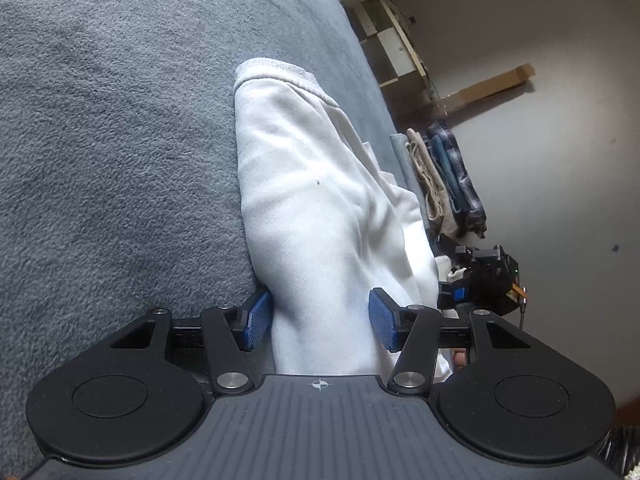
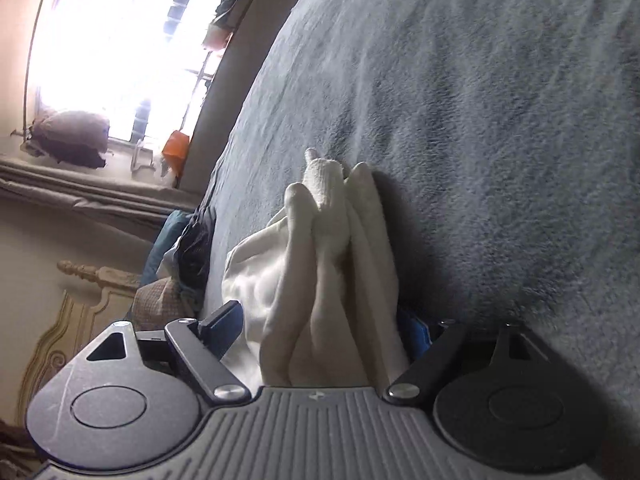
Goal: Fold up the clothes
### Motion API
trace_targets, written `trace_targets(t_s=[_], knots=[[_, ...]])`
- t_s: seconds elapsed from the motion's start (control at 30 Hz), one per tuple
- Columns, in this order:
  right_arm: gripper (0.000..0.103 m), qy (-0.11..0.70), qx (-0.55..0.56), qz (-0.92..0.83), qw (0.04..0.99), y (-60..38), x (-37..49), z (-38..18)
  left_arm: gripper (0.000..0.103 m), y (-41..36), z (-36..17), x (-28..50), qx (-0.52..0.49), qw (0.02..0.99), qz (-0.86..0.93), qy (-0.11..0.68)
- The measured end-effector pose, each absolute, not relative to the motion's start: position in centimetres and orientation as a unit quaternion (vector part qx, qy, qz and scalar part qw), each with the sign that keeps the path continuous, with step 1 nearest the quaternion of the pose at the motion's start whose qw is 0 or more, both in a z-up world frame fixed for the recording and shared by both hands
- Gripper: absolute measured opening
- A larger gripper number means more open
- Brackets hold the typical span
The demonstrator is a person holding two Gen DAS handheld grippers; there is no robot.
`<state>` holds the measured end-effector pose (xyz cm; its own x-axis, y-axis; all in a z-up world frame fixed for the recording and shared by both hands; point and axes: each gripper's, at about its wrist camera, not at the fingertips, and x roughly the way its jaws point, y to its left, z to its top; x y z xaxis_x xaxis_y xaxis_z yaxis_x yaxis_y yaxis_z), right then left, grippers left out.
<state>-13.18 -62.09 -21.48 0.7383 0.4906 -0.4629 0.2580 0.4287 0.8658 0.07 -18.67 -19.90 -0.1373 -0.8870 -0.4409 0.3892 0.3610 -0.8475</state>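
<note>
**A:** ok so what are the jaws doing, can you see from where you're standing?

**B:** yeah. the left gripper (image 1: 320, 318) has its blue pads (image 1: 258, 320) set apart with a thick wad of the white garment (image 1: 316, 208) filling the gap between them. one pad is right against the cloth, the other looks pressed into it too, so I'd call that clamped on the fabric, just a bulky bite

**A:** and the other one?

**B:** right gripper (image 2: 320, 324) is the same deal, bunched folds of the white garment (image 2: 320, 280) run straight between its fingers. the pad on the bed side is mostly buried under cloth so I only catch a sliver of blue. the other finger (image 2: 222, 330) sits at the edge of the bundle. can't swear how hard it's squeezing, but the cloth is between them and it's gripped

**A:** where's the garment overall?

**B:** lying on the grey fleece blanket (image 1: 120, 140), stretched away from the left gripper with a ribbed hem (image 1: 276, 70) at the far end. it's near the blanket's edge

**A:** anything else around?

**B:** past that edge there's a stack of folded clothes (image 1: 444, 176), plaid on top of it, plus a cardboard box (image 1: 492, 84) on the floor. from the right wrist view, a bright window (image 2: 120, 48) and a carved headboard (image 2: 80, 320)
</note>
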Motion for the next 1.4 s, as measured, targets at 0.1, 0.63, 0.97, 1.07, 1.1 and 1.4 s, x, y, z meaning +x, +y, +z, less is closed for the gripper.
trace_targets(t_s=[0.1,0.63,0.97,1.07,1.1,1.4], knots=[[0.084,0.366,0.52,0.109,0.764,-61.6,-11.2,-21.4,0.05,-19.3,-20.2,0.0,-0.244,0.619,-0.512,0.543],[0.049,0.367,0.488,0.14,0.779,-54.7,-7.0,-18.0,0.023,-14.3,-18.5,1.9,-0.35,0.629,-0.474,0.507],[0.049,0.359,0.492,0.225,0.761,-44.6,2.4,-17.3,0.026,-5.7,-16.1,9.1,-0.315,0.708,-0.403,0.486],[0.051,0.364,0.508,0.203,0.754,-43.3,4.0,-18.6,0.034,-5.1,-17.5,10.0,-0.315,0.706,-0.381,0.507],[0.052,0.367,0.515,0.19,0.751,-43.3,4.2,-18.9,0.042,-5.0,-17.8,10.0,-0.317,0.704,-0.378,0.511],[0.065,0.341,0.579,0.073,0.737,-48.4,-0.9,-19.7,0.068,-4.5,-16.8,7.9,-0.319,0.711,-0.386,0.493]])
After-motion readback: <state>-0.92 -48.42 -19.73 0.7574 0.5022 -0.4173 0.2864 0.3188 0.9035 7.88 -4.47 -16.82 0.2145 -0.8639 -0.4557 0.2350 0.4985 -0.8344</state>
